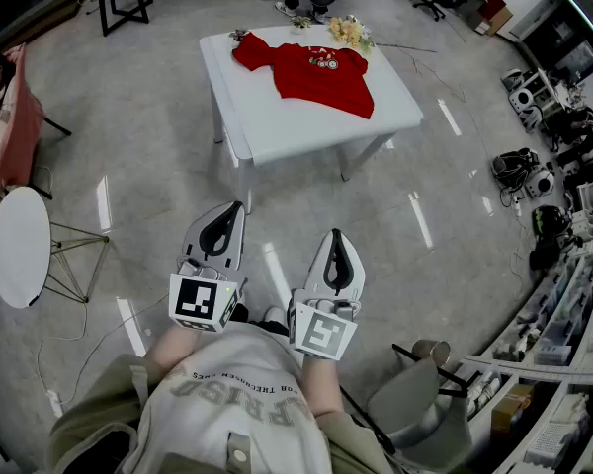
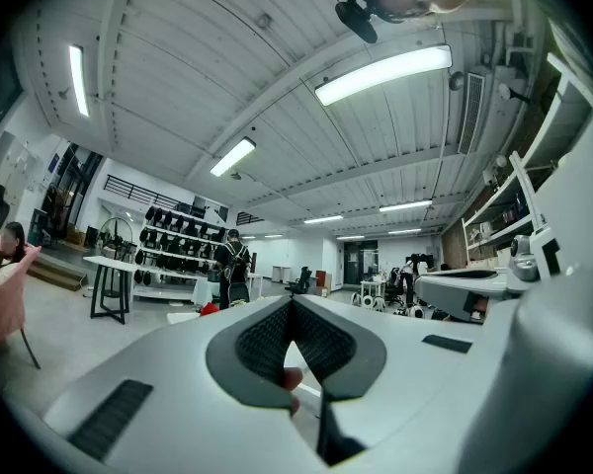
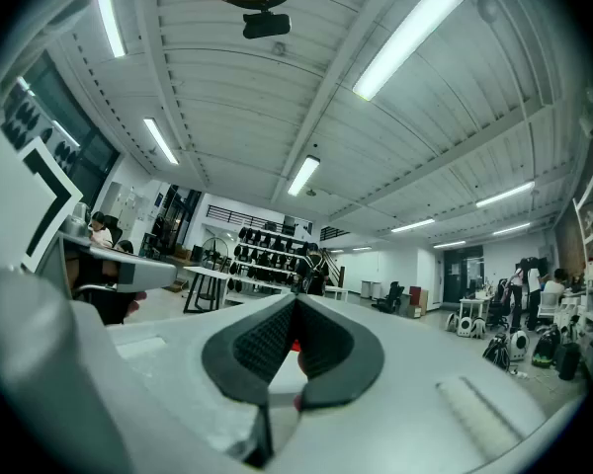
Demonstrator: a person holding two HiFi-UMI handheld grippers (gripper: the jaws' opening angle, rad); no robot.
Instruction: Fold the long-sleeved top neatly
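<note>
A red long-sleeved top [image 1: 311,70] lies spread on a white table [image 1: 296,126] far ahead in the head view, with a printed patch on its chest. Both grippers are held close to the person's body, well short of the table. My left gripper [image 1: 236,206] is shut and holds nothing; my right gripper [image 1: 335,234] beside it is shut and empty too. In the left gripper view the left gripper's [image 2: 293,302] tips meet, with a sliver of the red top [image 2: 210,308] beyond them. The right gripper view shows the right gripper's [image 3: 296,301] tips together, a bit of the red top [image 3: 296,346] behind.
A bunch of pale flowers [image 1: 349,32] lies on the table's far edge. A round white side table [image 1: 20,245] stands left, a grey chair [image 1: 415,403] at the lower right. Equipment and cables [image 1: 539,181] line the right side. A person [image 2: 230,265] stands far back.
</note>
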